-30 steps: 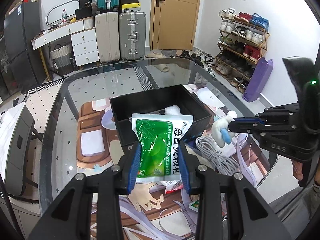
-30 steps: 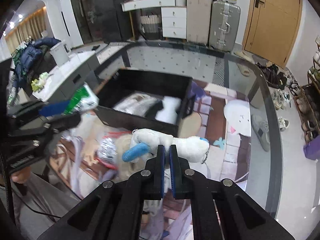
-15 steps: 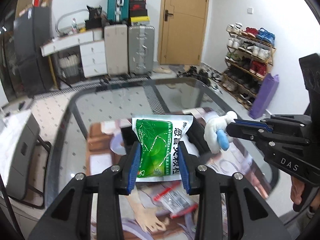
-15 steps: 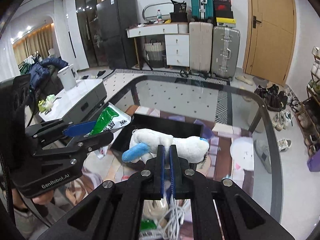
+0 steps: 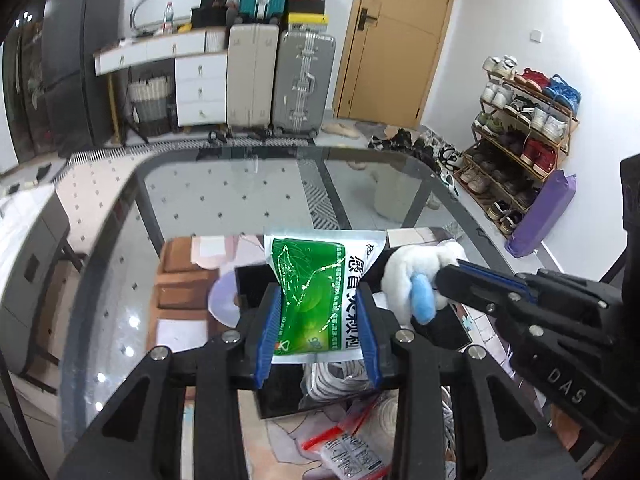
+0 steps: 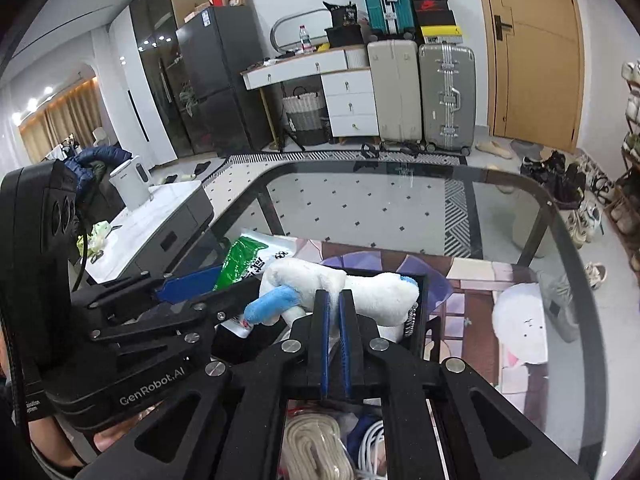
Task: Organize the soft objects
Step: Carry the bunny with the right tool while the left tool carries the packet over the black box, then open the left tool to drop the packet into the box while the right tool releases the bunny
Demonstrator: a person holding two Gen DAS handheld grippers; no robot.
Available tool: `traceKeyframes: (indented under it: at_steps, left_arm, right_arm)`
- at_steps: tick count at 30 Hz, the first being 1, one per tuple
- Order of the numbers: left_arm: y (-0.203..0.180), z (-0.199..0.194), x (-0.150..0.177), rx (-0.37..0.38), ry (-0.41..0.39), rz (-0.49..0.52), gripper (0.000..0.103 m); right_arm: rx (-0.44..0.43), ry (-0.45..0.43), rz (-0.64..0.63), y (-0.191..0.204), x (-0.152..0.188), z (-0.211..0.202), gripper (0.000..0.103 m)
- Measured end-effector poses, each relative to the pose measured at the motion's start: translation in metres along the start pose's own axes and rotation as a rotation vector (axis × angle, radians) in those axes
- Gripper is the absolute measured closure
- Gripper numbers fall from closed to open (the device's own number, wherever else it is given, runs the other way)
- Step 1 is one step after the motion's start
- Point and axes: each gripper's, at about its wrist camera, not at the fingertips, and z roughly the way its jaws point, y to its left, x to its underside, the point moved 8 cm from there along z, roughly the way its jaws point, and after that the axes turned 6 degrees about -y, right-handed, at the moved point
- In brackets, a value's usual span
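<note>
My left gripper (image 5: 319, 320) is shut on a green and white soft packet (image 5: 316, 300) and holds it above the black box (image 5: 250, 284). My right gripper (image 6: 335, 304) is shut on a white plush toy with blue parts (image 6: 320, 292). The toy also shows in the left wrist view (image 5: 416, 280), just right of the packet. The packet shows in the right wrist view (image 6: 244, 256), left of the toy. Both hang over the black box (image 6: 420, 320), whose inside is mostly hidden.
The glass table (image 5: 208, 196) carries a printed mat (image 6: 480, 292). Below the grippers lie a coiled white cable (image 5: 340, 376), a red-edged zip bag (image 5: 352, 452) and a beige rope coil (image 6: 316, 448). Suitcases (image 5: 280, 80) and a shoe rack (image 5: 524, 120) stand beyond.
Both grippers have risen and tilted up, still holding the packet and the toy. The box now sits lower in view and the two grippers are closer together.
</note>
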Motion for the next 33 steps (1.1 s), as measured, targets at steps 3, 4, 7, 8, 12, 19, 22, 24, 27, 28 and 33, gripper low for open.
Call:
traceKeyframes:
  at_steps: [3, 4, 7, 8, 12, 19, 22, 24, 27, 28, 33]
  left_arm:
    - [-0.002, 0.011, 0.008, 0.012, 0.037, -0.018, 0.068]
    - [-0.002, 0.014, 0.011, 0.008, 0.045, -0.017, 0.068]
    - [-0.005, 0.019, 0.019, -0.005, 0.071, -0.006, 0.068]
    - [-0.005, 0.020, 0.021, -0.006, 0.079, -0.010, 0.068]
    - [-0.005, 0.024, 0.028, 0.008, 0.109, -0.033, 0.067]
    - [-0.007, 0.025, 0.033, 0.015, 0.142, -0.027, 0.066]
    - [-0.006, 0.026, 0.033, 0.013, 0.152, -0.029, 0.063]
    - [-0.004, 0.024, 0.032, 0.004, 0.139, -0.031, 0.053]
    - [-0.001, 0.020, 0.030, 0.003, 0.122, -0.039, 0.038]
    - [0.000, 0.020, 0.030, 0.007, 0.122, -0.041, 0.037]
    - [0.001, 0.017, 0.029, 0.031, 0.128, -0.061, 0.032]
  right_arm:
    - [-0.016, 0.044, 0.017, -0.001, 0.009, 0.014, 0.098]
    - [-0.013, 0.058, 0.017, -0.001, 0.012, 0.017, 0.098]
    - [-0.007, 0.084, 0.012, -0.002, 0.019, 0.024, 0.098]
    - [-0.007, 0.094, 0.016, -0.003, 0.022, 0.025, 0.098]
    - [-0.001, 0.124, 0.021, -0.008, 0.031, 0.030, 0.098]
    - [0.014, 0.147, 0.029, -0.018, 0.038, 0.034, 0.098]
    - [0.014, 0.148, 0.034, -0.019, 0.039, 0.033, 0.098]
    - [0.016, 0.142, 0.034, -0.018, 0.039, 0.031, 0.098]
    - [0.013, 0.138, 0.039, -0.017, 0.039, 0.028, 0.095]
    - [0.011, 0.140, 0.040, -0.018, 0.040, 0.028, 0.095]
    - [0.007, 0.131, 0.048, -0.018, 0.038, 0.020, 0.089]
